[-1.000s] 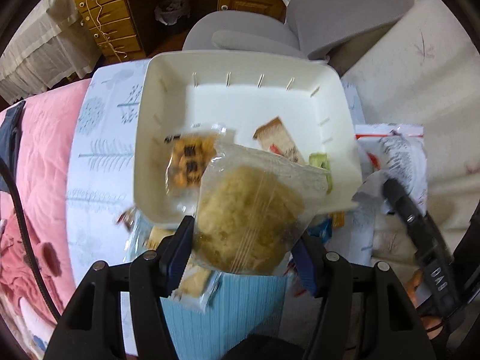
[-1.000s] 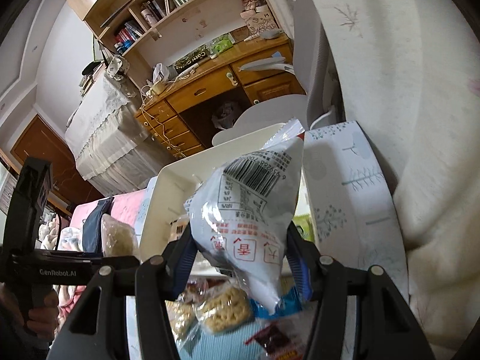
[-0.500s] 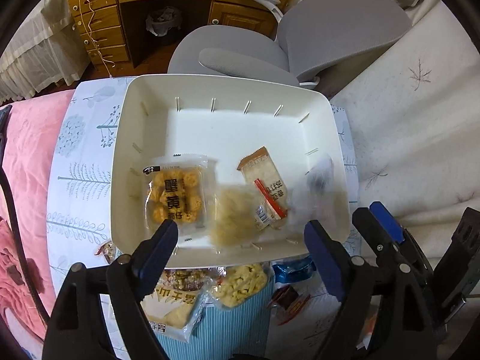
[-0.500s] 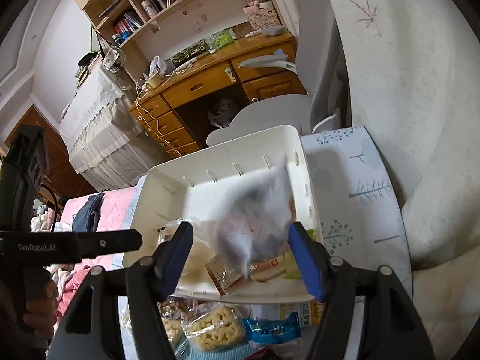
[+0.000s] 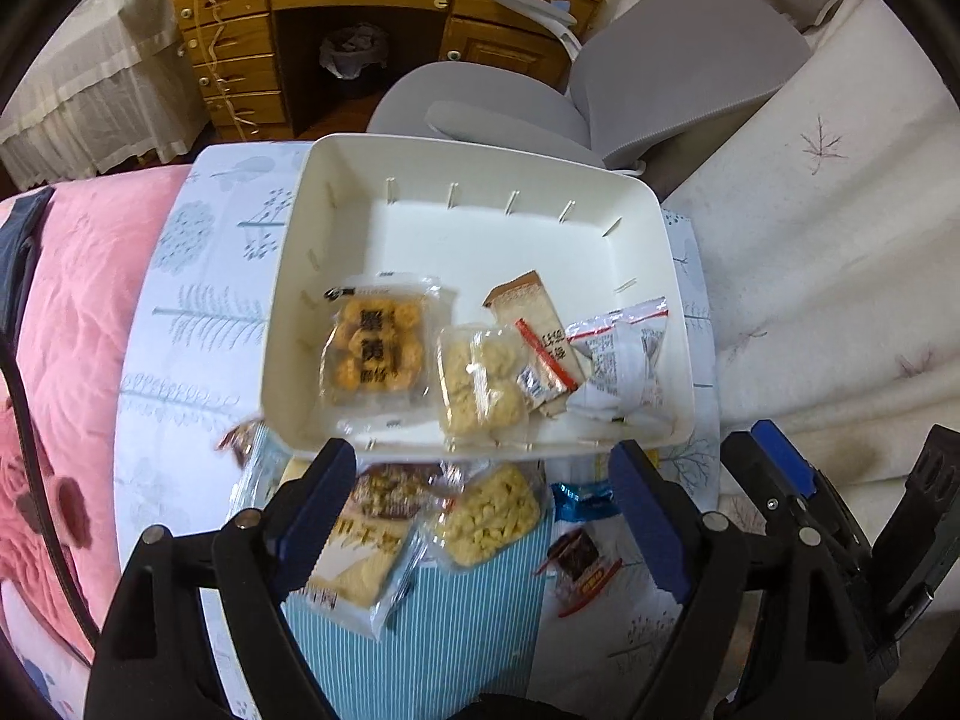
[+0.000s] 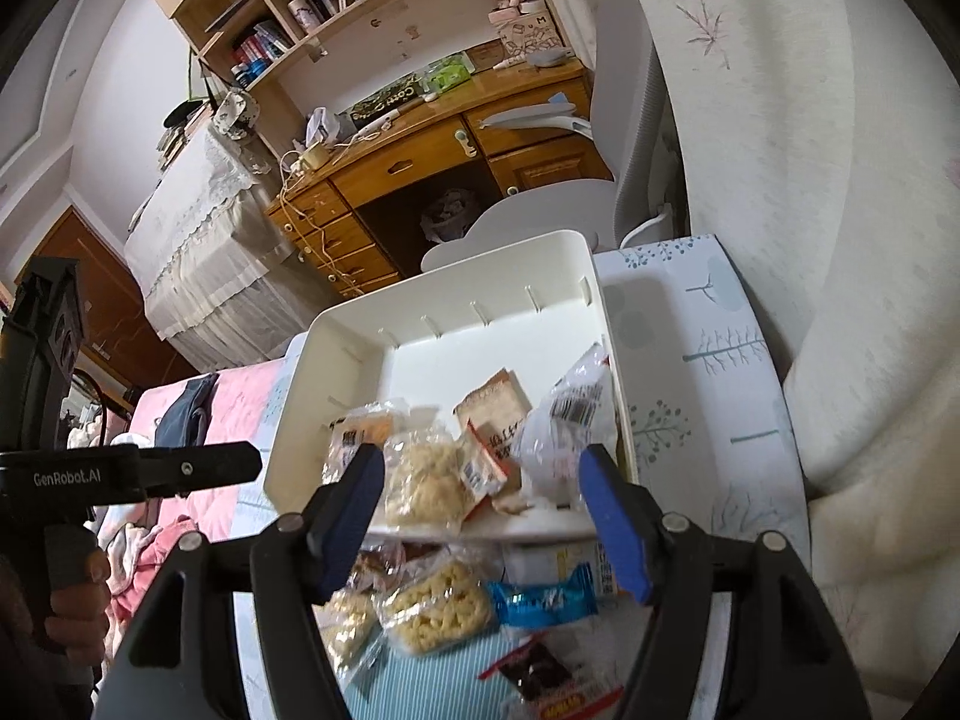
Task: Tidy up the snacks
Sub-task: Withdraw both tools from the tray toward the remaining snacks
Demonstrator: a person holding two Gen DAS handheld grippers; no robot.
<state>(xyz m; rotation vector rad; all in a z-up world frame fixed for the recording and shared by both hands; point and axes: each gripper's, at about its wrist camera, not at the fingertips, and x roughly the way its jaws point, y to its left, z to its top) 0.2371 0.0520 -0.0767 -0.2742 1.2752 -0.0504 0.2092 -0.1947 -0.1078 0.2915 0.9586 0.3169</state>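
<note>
Both packets have left the fingers since a second ago: the pale cracker pack (image 5: 477, 381) and the white bag (image 5: 621, 360) now lie in the white bin (image 5: 336, 192), beside the orange cookie pack (image 5: 372, 348). The left gripper (image 5: 486, 516) and right gripper (image 6: 483, 513) hover over the bin's near rim, fingers spread and empty. More snacks (image 5: 486, 516) sit on the bench below.

White bin (image 5: 336, 228); blue-striped cloth (image 5: 420, 630); pink quilt (image 5: 72, 312).
</note>
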